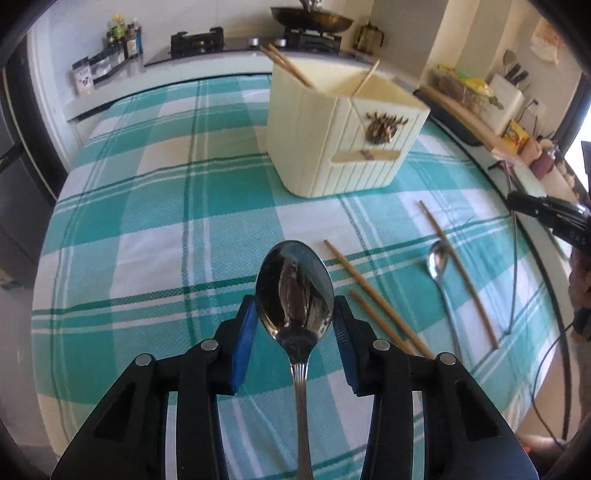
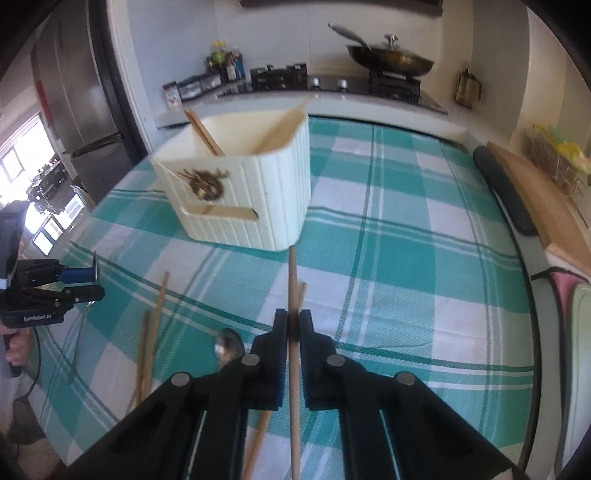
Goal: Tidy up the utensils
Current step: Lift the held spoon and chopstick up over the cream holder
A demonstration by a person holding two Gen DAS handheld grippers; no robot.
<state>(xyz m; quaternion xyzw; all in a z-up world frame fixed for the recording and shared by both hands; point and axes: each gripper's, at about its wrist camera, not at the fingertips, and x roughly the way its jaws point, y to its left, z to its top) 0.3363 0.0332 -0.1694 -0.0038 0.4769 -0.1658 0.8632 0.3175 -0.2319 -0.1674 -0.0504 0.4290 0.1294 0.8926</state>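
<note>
My left gripper (image 1: 294, 314) is shut on a steel spoon (image 1: 294, 291), bowl up between the blue pads, held above the checked cloth. My right gripper (image 2: 293, 325) is shut on a wooden chopstick (image 2: 292, 280) that points toward the cream utensil holder (image 2: 243, 184). The holder (image 1: 340, 129) stands upright ahead and has chopsticks (image 1: 288, 66) leaning in it. On the cloth lie a second spoon (image 1: 437, 262) and loose chopsticks (image 1: 373, 299), also in the right wrist view (image 2: 157, 325). The left gripper shows at the left edge of the right wrist view (image 2: 79, 282).
A teal and white checked cloth (image 1: 166, 229) covers the table. Behind it is a counter with a gas stove and a wok (image 2: 391, 61), sauce bottles (image 1: 123, 35) and a knife block (image 1: 506, 92). A wooden board (image 2: 532, 188) lies at the right. Cables (image 1: 517, 277) trail at the table's right edge.
</note>
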